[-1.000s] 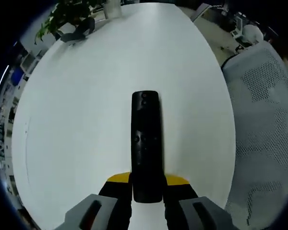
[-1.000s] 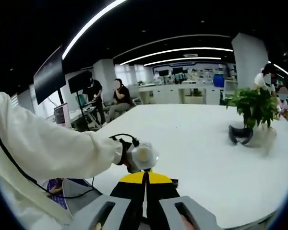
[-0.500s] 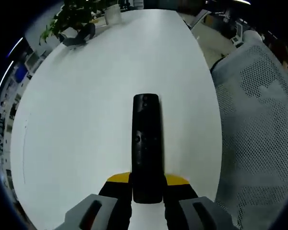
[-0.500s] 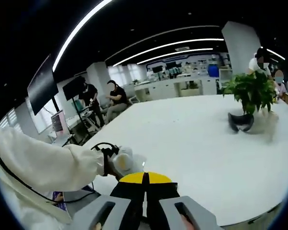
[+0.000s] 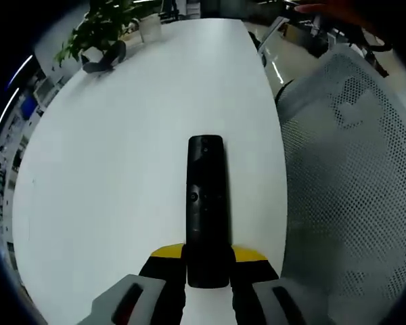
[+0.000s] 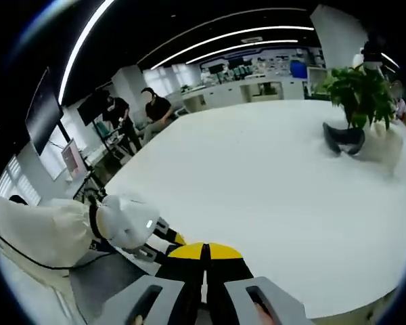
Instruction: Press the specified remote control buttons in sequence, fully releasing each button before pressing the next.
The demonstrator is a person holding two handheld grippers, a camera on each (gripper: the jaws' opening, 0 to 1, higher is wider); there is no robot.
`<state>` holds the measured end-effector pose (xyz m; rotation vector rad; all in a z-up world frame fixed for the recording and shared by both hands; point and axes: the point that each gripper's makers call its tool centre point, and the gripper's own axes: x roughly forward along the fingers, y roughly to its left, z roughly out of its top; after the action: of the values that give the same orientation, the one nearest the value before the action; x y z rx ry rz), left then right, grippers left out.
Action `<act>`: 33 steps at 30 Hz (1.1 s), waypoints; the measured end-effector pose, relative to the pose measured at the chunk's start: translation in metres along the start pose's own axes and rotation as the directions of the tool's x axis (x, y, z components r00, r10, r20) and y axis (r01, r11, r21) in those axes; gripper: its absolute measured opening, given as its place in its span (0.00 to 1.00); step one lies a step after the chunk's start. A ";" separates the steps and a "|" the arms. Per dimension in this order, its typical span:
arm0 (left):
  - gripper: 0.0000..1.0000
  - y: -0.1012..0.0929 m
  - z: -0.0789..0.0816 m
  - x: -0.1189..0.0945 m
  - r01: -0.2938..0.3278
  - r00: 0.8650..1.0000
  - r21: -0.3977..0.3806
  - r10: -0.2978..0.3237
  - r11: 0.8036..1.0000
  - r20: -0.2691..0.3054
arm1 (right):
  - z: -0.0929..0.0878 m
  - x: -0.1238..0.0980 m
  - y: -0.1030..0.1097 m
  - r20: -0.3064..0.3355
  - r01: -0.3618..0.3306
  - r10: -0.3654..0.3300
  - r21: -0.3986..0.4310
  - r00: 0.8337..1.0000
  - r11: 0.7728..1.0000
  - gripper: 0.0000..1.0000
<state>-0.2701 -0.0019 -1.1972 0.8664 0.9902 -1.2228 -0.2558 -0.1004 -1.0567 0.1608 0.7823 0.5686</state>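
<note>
1. Left gripper view: my left hand-held gripper [image 5: 207, 271] is clamped on the near end of the remote [image 5: 206, 203], jaws snug on both sides of it. The remote points straight away from me over the white table [image 5: 122, 156]. Compared with a second ago the grip hasn't slipped at all. The whole scene has just swung round, so the mesh chair [image 5: 352, 189] now sits much closer beside the remote on its right, and the plant [image 5: 95, 30] is still far beyond its tip. That's my hand turning, not the stuff moving.

2. Right gripper view: my right hand-held gripper [image 6: 204, 261] has its jaws closed flat together with nothing between them. It's dipped lower over the table than a second ago, and my gloved left hand [image 6: 125, 220] is just off to its left.

3. My take: no button pressed yet. The right tips need to come over to the remote's buttons.
</note>
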 end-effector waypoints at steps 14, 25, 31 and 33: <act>0.22 -0.017 0.001 0.000 -0.008 0.996 -0.040 0.012 0.999 0.088 | -0.028 0.047 0.000 -0.178 -0.033 0.029 -0.019 0.984 0.999 0.00; 0.23 -0.016 0.002 0.000 -0.002 0.990 -0.037 0.008 0.999 0.142 | -0.071 0.069 -0.007 -0.308 -0.023 0.019 -0.008 0.951 1.000 0.00; 0.23 -0.018 0.003 0.000 0.002 0.992 -0.025 0.001 1.000 0.123 | -0.088 0.072 -0.028 -0.358 0.037 -0.040 -0.016 0.933 0.999 0.00; 0.23 -0.019 0.003 0.000 0.005 0.993 -0.023 -0.002 1.000 0.120 | -0.090 0.071 -0.033 -0.355 0.043 -0.043 -0.007 0.934 0.999 0.00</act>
<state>-0.2884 -0.0075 -1.1963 0.7641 0.9077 -1.2488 -0.2647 -0.0959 -1.1758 0.0408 1.1355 0.5630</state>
